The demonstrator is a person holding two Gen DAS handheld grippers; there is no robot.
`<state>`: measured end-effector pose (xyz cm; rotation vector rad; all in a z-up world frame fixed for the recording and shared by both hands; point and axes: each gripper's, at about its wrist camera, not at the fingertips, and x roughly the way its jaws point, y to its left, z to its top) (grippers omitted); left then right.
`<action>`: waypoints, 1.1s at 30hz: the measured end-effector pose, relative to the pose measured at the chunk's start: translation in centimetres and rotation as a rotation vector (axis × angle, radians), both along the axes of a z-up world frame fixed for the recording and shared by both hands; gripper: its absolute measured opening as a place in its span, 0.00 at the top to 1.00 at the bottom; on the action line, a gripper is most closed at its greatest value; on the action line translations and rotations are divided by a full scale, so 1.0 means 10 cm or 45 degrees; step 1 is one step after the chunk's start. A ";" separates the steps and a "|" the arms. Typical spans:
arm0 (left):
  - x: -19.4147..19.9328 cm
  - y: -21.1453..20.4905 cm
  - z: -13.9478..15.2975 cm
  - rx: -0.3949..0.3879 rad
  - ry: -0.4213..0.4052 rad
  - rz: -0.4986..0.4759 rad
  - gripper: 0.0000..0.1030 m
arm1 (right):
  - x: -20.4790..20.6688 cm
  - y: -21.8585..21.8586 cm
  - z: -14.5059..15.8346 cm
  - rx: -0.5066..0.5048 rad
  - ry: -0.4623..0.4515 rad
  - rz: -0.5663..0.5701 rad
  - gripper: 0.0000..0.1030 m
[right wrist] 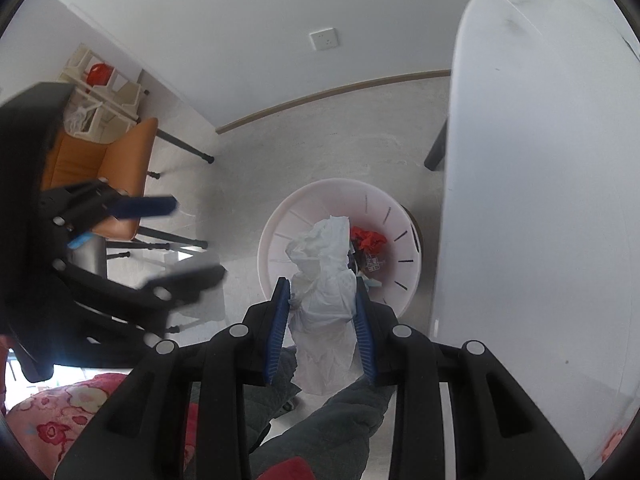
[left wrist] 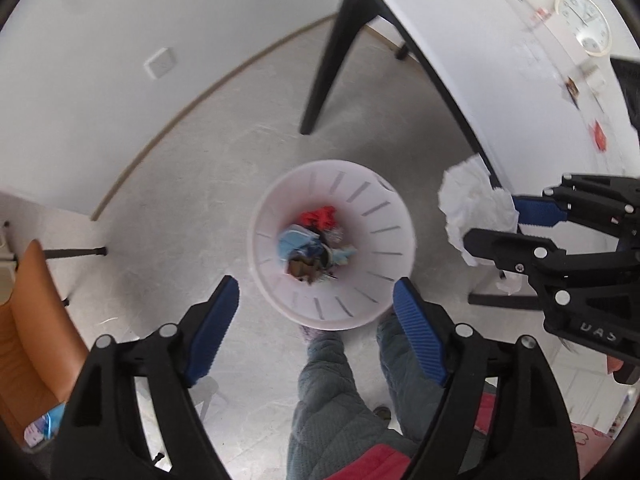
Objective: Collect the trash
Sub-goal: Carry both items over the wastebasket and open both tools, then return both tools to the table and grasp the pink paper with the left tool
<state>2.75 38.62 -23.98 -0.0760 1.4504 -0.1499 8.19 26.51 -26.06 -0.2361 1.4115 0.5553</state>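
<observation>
A white slotted trash bin [left wrist: 280, 200] stands on the floor, with red, blue and brown scraps [left wrist: 304, 248] at its bottom. My left gripper [left wrist: 316, 284] hangs right above it, pointing down, open with nothing between its blue pads. To the right, my right gripper [left wrist: 494, 224] is shut on a crumpled white paper tissue [left wrist: 472, 200]. In the right wrist view the tissue [right wrist: 320, 248] sits pinched between the blue pads of the right gripper [right wrist: 322, 283], above the near side of the bin [right wrist: 400, 216]. The open left gripper [right wrist: 196, 238] shows at the left.
A white table [left wrist: 480, 60] with black legs [left wrist: 332, 60] stands beside the bin, carrying a clock [left wrist: 584, 20] and small scraps [left wrist: 599, 134]. An orange chair [left wrist: 28, 320] is at the left, with a white rack [right wrist: 100, 92] behind it. A person's legs [left wrist: 332, 400] stand close to the bin.
</observation>
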 end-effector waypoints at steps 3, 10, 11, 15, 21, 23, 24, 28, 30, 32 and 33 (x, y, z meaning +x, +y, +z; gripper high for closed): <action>-0.05 0.27 0.12 0.058 -0.021 0.085 0.23 | -0.02 0.12 -0.03 -0.008 -0.008 0.047 0.69; -0.15 0.72 0.23 0.120 -0.045 0.230 0.19 | -0.06 0.43 -0.25 -0.088 -0.024 0.158 0.61; -0.16 0.76 0.24 0.123 -0.044 0.242 0.19 | -0.07 0.46 -0.28 -0.101 -0.029 0.172 0.57; -0.17 0.81 0.22 0.119 -0.038 0.259 0.19 | -0.09 0.52 -0.31 -0.104 -0.038 0.190 0.39; -0.16 0.76 0.28 0.117 -0.057 0.228 0.19 | -0.11 0.48 -0.21 -0.088 -0.068 0.161 0.29; -0.14 0.72 0.33 0.107 -0.073 0.216 0.19 | -0.11 0.45 -0.14 -0.076 -0.079 0.143 0.27; -0.13 0.69 0.35 0.094 -0.080 0.209 0.19 | -0.11 0.43 -0.09 -0.069 -0.086 0.132 0.25; -0.07 0.51 0.53 0.079 -0.141 0.150 0.19 | -0.11 0.27 0.18 -0.028 -0.133 0.065 0.20; -0.02 0.35 0.67 0.066 -0.186 0.091 0.19 | -0.11 0.15 0.35 -0.015 -0.169 0.020 0.13; 0.03 0.16 0.80 0.037 -0.227 0.033 0.16 | -0.12 -0.04 0.54 -0.010 -0.215 -0.036 0.07; 0.06 0.02 0.88 0.018 -0.254 -0.009 0.13 | -0.13 -0.15 0.63 -0.010 -0.238 -0.069 0.05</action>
